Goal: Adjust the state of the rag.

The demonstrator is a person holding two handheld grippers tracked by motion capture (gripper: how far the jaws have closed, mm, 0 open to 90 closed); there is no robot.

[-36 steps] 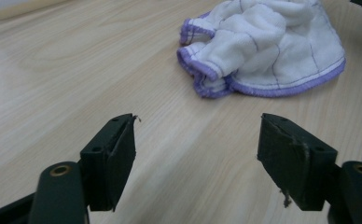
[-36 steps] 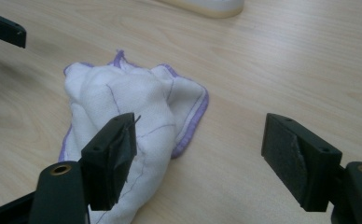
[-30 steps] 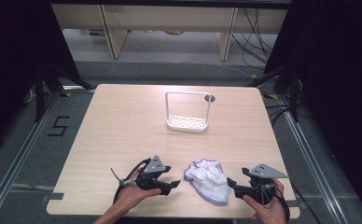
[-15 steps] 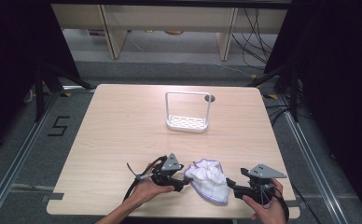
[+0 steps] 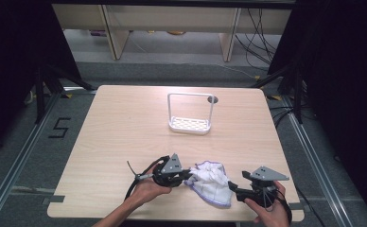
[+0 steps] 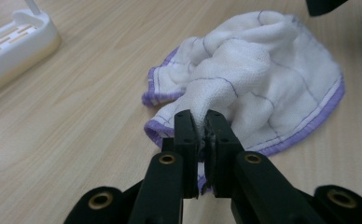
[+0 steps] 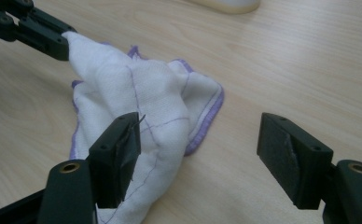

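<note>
**Cloth pinched at near edge of counter**

Cloth (image 5: 212, 183), white with a purple hem, lies crumpled on the near part of the pale wooden counter (image 5: 125, 127), between the two hand-held tongs. The left tongs (image 5: 186, 175) have just been closing and now clamp a raised fold at the cloth's left side; in the left gripper view that fold (image 6: 202, 105) is drawn up into a peak and squeezed between the two black jaws, which stand almost together with fabric between them. The person's left hand (image 5: 146, 189) grips the tool from the near side, its cable looping out to the left.

The right tongs (image 5: 232, 188) sit at the cloth's near right corner with jaws spread wide and grasping nothing. In the right gripper view one jaw stands just in front of the cloth (image 7: 146, 121), whether touching it cannot be told, while the other stands well apart over bare wood. The left tongs (image 7: 53, 44) show at the far left of that view, biting the lifted fold. The right hand (image 5: 266, 210) holds its tool at the counter's near edge.

Farther off, near the middle of the counter, stands a white slotted rack (image 5: 190, 124) with a tall hoop handle, well apart from the cloth.
</note>
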